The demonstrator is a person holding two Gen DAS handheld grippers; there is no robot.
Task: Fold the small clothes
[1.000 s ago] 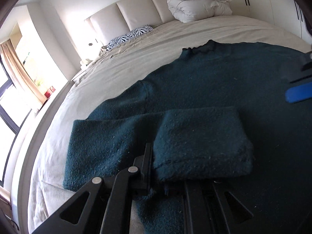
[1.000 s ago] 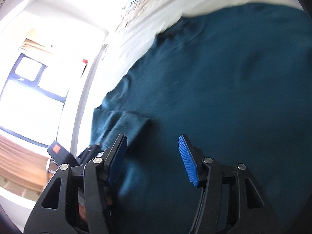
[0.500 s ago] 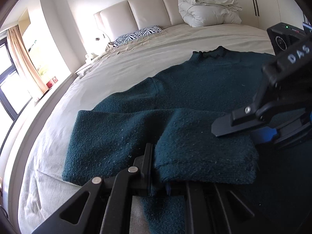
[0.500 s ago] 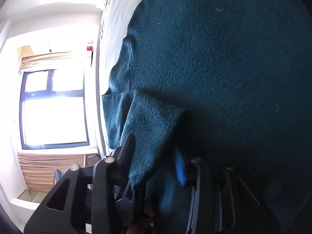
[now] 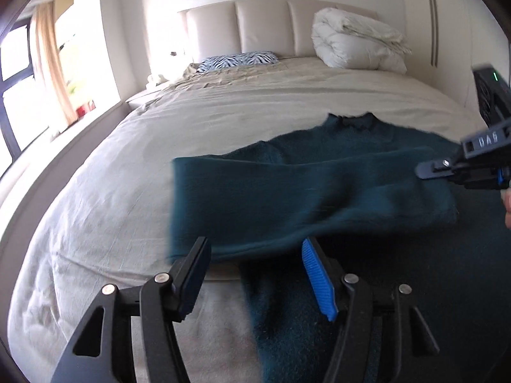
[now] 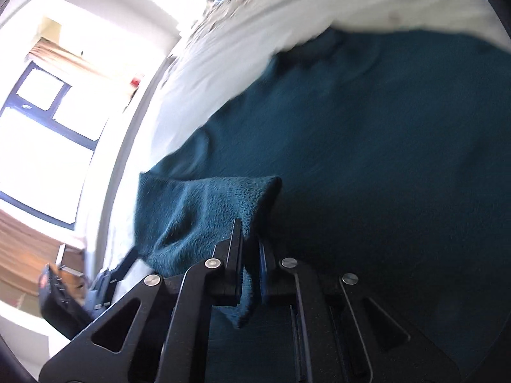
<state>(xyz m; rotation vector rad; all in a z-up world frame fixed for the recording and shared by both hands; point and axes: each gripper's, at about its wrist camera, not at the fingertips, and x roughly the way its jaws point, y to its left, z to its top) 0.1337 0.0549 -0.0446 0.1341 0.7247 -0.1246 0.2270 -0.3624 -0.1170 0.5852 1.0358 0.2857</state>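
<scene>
Now sleeve point(image 6: 204, 210) — inside right tool point(image 6: 250, 255).

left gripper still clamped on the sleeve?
No. In the left wrist view the left gripper is opening, its pads clear of the sweater sleeve lying folded across the sweater.

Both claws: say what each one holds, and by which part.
Right claw is shut on the sweater sleeve's end. Left claw is opening, nothing pinched between its pads.
</scene>
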